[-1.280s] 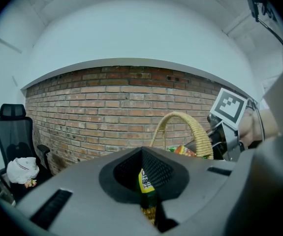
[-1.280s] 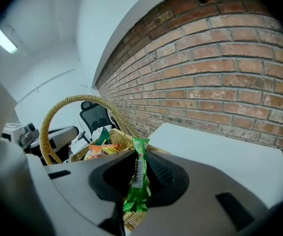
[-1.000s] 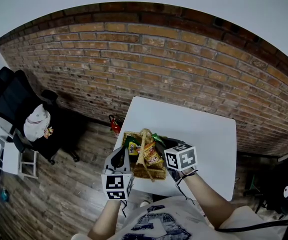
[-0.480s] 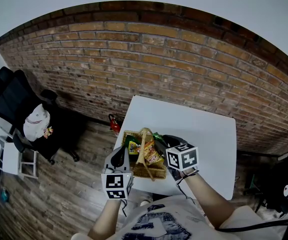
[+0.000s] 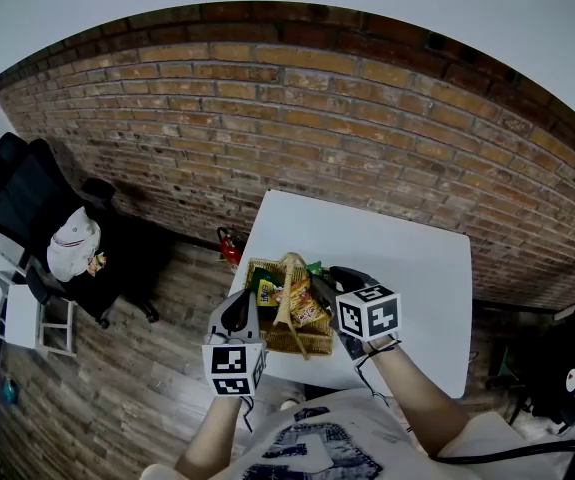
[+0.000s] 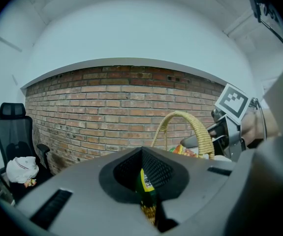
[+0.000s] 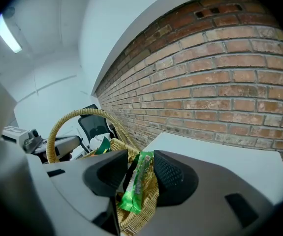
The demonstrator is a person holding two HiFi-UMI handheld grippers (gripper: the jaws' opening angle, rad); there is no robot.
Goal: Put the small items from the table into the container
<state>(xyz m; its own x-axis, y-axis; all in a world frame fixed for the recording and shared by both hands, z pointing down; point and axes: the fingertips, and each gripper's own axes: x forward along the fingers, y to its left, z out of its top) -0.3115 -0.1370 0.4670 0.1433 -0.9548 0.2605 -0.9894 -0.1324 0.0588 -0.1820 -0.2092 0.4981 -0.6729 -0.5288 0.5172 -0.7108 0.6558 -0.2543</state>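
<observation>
A wicker basket (image 5: pixel 297 344) with a hoop handle (image 6: pixel 190 122) stands on the white table (image 5: pixel 407 268), holding several snack packets. My left gripper (image 5: pixel 245 304) is at its left rim. Its jaws are closed to a slit (image 6: pixel 144 173) on the woven rim, and a yellow-and-green packet (image 6: pixel 146 181) shows in the same slit. My right gripper (image 5: pixel 325 284) is at the basket's right side. Its jaws (image 7: pixel 139 168) stand apart around a green packet (image 7: pixel 141 183) that droops over the wicker rim (image 7: pixel 141 216). A dark gap shows beside the left pad.
The basket sits at the table's near left corner, close to the edge. A brick wall (image 5: pixel 367 138) runs behind the table. A black office chair (image 5: pixel 27 198) with a white bundle on it stands at the left on the wooden floor.
My right gripper has drawn slightly to the right, away from the basket's middle. The left gripper and the basket have stayed where they were.
</observation>
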